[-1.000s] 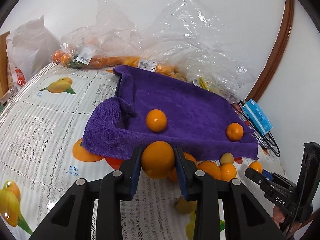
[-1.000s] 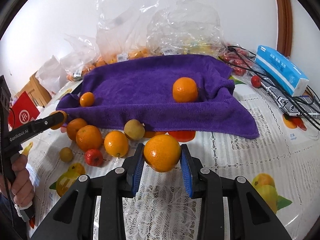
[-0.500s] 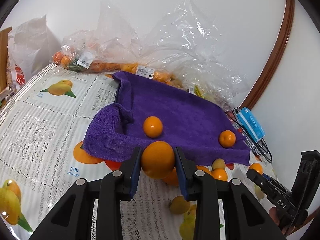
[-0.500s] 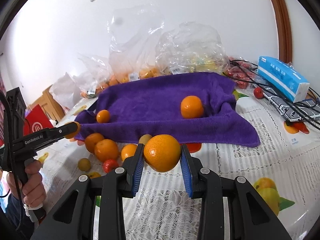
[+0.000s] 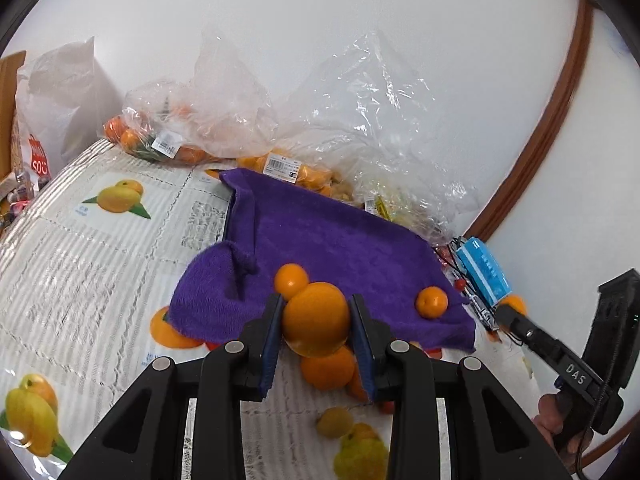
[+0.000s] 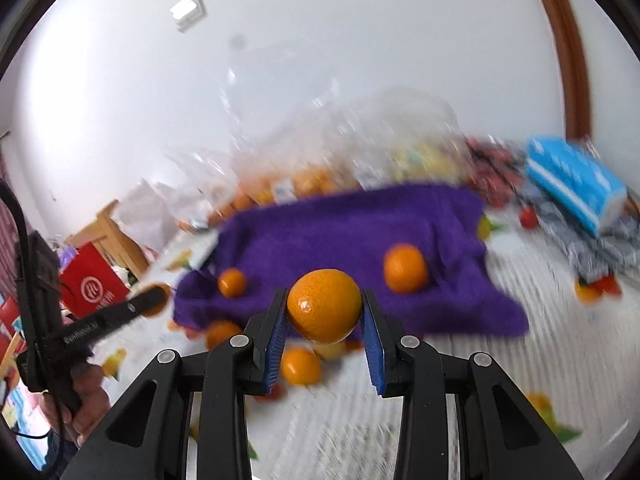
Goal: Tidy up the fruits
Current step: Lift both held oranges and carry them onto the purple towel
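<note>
On the fruit-printed lace tablecloth [image 5: 80, 272], two handheld grippers each lift one orange clear of the table.

Far left: a white plastic bag [image 5: 60, 92] with red print reading "50", partly cut off; in the right wrist view a red carton [image 6: 94, 286] with a white logo.
Tablecloth writing: small blue lettering sits under a printed mango, too small to read.
Left gripper [image 5: 316, 320]: blue-padded jaws clamped on a round glossy orange [image 5: 316, 318], held above the table.
Right gripper [image 6: 324, 306]: jaws pressed on a second round orange [image 6: 324, 304], also held above the table; this view is motion-blurred.
Gripper lettering: "DAS" on the right tool as seen from the left wrist; the left tool's lettering is blurred.
Purple terry towel [image 5: 340, 240]: two small oranges rest on it, one toward its left [image 5: 291, 280], one toward its right [image 5: 431, 303].
Loose fruit in front of the towel: several oranges and one small yellowish fruit [image 5: 334, 422]; an exact count cannot be made behind the jaws.
Clear plastic bags [image 5: 360, 112]: crumpled along the wall, holding oranges, with white barcode labels [image 5: 282, 167], unreadable.
Far right: one blue rectangular pack [image 6: 572, 184] with white print, illegible.
</note>
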The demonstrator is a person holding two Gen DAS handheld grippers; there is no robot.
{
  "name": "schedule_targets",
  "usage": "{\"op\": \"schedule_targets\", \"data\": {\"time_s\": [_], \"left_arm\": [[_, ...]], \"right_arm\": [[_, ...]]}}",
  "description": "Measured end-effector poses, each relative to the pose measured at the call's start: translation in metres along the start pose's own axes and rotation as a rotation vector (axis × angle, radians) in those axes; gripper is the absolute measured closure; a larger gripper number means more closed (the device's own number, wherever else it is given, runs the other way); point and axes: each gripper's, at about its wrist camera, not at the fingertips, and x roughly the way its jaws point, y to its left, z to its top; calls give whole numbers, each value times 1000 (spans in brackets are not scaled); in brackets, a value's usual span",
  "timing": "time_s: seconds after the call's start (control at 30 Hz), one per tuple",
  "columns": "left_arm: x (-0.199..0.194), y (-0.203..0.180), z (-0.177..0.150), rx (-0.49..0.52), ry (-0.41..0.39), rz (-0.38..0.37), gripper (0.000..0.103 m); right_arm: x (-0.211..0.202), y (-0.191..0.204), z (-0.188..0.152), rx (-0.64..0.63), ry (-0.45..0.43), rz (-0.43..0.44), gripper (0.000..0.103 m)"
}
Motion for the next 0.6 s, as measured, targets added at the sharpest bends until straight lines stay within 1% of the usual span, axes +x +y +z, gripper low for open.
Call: {"op": "schedule_targets", "data": {"time_s": [0.1, 0.17, 0.27, 0.33, 0.47, 0.57, 0.6], "left_arm": [[3, -11, 17, 27, -20, 37, 72], [11, -20, 27, 52, -27, 70, 72], [23, -26, 36, 64, -23, 90, 72], [34, -29, 40, 72, -19, 102, 72], [52, -31, 38, 111, -32, 167, 72], [61, -20, 30, 103, -39, 182, 72], [64, -17, 30, 97, -25, 196, 72]], "right_arm": [[-2, 10, 22, -36, -47, 11, 68], [0, 14, 33, -40, -60, 20, 68], [9, 18, 42, -55, -75, 16, 68], [16, 20, 45, -58, -73, 15, 68], [36, 15, 47, -41, -64, 26, 68], [54, 4, 41, -8, -37, 24, 68], [61, -3, 36, 16, -23, 32, 68]]}}
